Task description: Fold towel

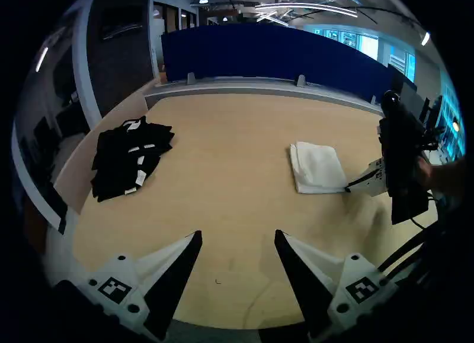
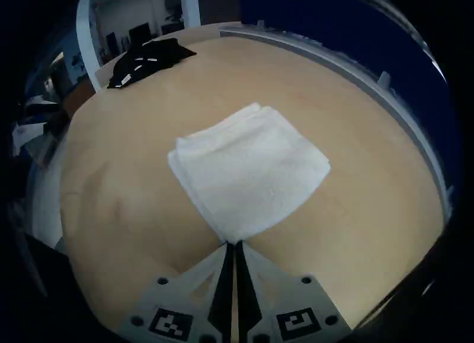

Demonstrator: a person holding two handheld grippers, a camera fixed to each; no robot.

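A white towel [image 1: 317, 167] [image 2: 249, 168] lies folded into a flat rectangle on the wooden table [image 1: 237, 165]. In the right gripper view my right gripper [image 2: 233, 244] is shut, its tips pinching the towel's nearest corner. The left gripper view shows that same right gripper [image 1: 355, 186] at the towel's right corner, held by a hand [image 1: 426, 171]. My left gripper [image 1: 237, 236] stands open above bare table near the front edge, well short of the towel, with nothing between its fingers.
A pile of folded black garments [image 1: 131, 156] [image 2: 148, 58] lies at the table's left side. A blue partition [image 1: 266, 53] runs along the far edge behind a grey rail. Office desks and screens stand beyond the table.
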